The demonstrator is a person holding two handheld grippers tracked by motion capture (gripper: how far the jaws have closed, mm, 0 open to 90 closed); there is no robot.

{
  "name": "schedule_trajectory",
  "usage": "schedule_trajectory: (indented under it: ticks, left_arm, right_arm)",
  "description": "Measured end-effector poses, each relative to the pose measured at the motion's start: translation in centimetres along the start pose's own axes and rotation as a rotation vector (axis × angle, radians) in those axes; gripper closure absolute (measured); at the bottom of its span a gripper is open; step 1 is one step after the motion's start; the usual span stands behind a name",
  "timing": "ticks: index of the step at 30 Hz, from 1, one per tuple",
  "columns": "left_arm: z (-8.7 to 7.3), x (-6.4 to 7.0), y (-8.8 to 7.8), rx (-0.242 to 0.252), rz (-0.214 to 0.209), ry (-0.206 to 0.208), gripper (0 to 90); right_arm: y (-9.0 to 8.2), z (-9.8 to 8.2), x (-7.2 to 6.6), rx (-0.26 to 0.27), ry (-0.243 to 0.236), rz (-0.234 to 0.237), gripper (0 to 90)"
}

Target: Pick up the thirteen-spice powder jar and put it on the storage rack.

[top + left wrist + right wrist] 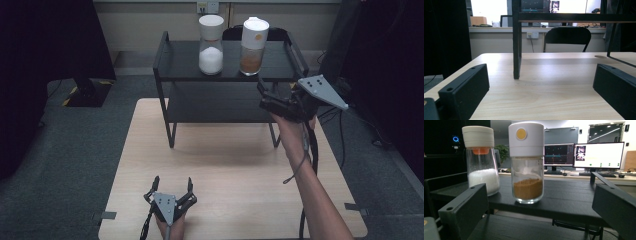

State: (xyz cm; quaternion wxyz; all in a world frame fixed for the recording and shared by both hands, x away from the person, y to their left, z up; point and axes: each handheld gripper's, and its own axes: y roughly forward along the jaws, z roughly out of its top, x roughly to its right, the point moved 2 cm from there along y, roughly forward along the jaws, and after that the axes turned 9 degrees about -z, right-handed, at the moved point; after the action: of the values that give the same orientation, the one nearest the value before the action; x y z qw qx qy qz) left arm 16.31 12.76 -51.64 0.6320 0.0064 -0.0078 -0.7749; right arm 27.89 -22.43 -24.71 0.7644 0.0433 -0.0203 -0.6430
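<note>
Right tool (pixel 263 95) released, level with brown-powder jar (pixel 253 47) on shelf (pixel 280 67).
Left tool (pixel 172 192) released, resting on near tabletop (pixel 235 165).

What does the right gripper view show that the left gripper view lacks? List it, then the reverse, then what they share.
Right gripper view: a brown-powder jar and a white-powder jar, upright side by side on the top shelf, with monitors behind. Left gripper view: the wooden table, a rack leg standing on it, a black chair beyond. Shared: the same black rack, and two black jaws spread wide.
</note>
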Motion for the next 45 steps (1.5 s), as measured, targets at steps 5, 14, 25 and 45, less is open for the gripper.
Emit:
schedule_trajectory:
  ticks: [5, 14, 25, 45]
  left_arm:
    - [0.0, 0.0, 0.0, 0.000, 0.001, 0.000, 0.0]
    - [0.0, 0.0, 0.0, -0.001, 0.003, 0.001, 0.0]
    - [0.0, 0.1, 0.0, 0.000, 0.004, 0.000, 0.0]
    - [0.0, 0.0, 0.0, -0.001, 0.003, 0.001, 0.0]
  right_arm:
    - [-1.8, -1.5, 0.4, 0.021, 0.000, -0.002, 0.0]
    - [-4.9, -4.9, 1.2, 0.035, -0.028, -0.017, 0.0]
    - [-8.4, -10.0, 1.2, 0.019, -0.027, -0.043, 0.0]
    - [-13.2, -21.1, 0.0, -0.044, -0.120, -0.126, 0.0]
